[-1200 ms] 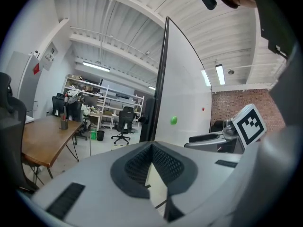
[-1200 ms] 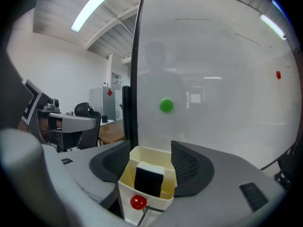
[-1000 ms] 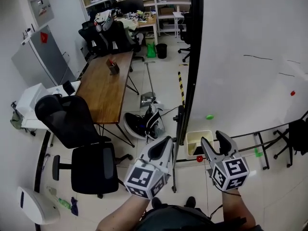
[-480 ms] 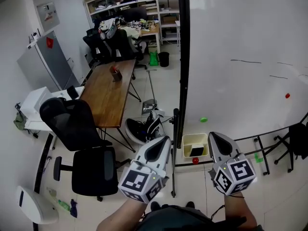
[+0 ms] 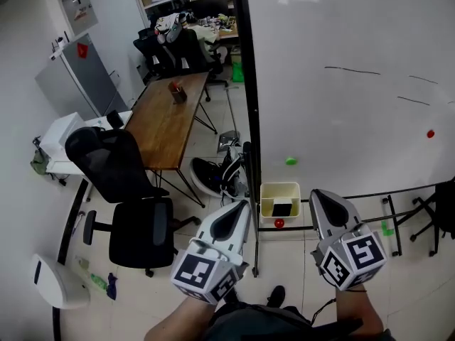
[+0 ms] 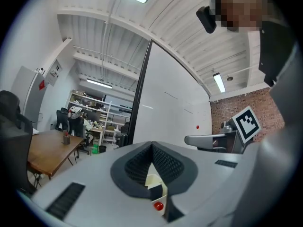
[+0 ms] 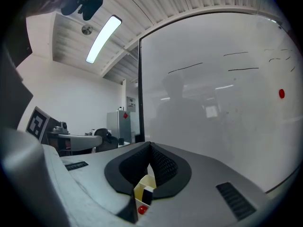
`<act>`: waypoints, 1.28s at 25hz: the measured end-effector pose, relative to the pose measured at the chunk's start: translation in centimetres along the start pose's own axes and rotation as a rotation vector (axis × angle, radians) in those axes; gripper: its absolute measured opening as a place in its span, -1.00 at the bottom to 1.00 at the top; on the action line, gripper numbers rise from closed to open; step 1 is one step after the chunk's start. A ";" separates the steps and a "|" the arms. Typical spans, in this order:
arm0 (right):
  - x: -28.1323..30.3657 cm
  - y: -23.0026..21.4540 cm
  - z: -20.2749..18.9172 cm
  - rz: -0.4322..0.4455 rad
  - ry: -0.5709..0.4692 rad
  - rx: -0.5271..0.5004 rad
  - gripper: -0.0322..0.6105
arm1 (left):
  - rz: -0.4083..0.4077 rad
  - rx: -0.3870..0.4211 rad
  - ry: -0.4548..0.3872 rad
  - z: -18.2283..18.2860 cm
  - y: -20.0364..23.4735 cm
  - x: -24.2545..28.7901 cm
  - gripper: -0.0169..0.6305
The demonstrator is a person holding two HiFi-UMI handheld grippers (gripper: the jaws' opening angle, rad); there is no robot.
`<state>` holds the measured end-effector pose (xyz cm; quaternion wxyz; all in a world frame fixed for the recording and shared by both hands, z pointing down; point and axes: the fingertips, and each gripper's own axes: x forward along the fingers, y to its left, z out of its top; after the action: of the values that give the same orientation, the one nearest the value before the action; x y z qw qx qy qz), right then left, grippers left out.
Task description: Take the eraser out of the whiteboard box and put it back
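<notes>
wooden table (image 5: 165, 123), black office chairs (image 5: 108, 170)

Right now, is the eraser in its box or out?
In. The dark eraser sits inside the open-topped cream box on the whiteboard.

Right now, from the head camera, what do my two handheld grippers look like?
Both match: the left gripper and right gripper are light grey plastic shells tapering to a point, with black ribbed pads lining a teardrop-shaped opening. Each carries a white cube with black square markers at its rear. The forearms are unsleeved.
</notes>
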<state>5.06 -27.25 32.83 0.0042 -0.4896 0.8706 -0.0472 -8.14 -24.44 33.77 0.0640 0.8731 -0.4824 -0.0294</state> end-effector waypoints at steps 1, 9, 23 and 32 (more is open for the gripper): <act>-0.2 -0.2 0.0 0.014 -0.003 0.001 -0.85 | 0.009 -0.001 0.001 -0.3 -0.4 -0.1 -0.86; -3.5 2.3 0.0 0.032 -0.011 -0.026 -0.85 | 0.024 0.003 -0.001 -0.4 -2.8 -4.8 -0.86; -13.1 10.2 0.6 -0.077 0.022 -0.060 -0.85 | -0.063 -0.049 -0.031 -1.0 -5.2 -15.5 -0.86; -26.4 2.8 3.3 -0.062 -0.042 -0.038 -0.85 | -0.054 0.007 -0.071 1.0 -20.1 -14.5 -0.86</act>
<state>16.57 -3.56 28.26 0.0118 -0.5173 0.8555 -0.0206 0.90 -1.64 29.80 0.0432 0.8845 -0.4605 -0.0603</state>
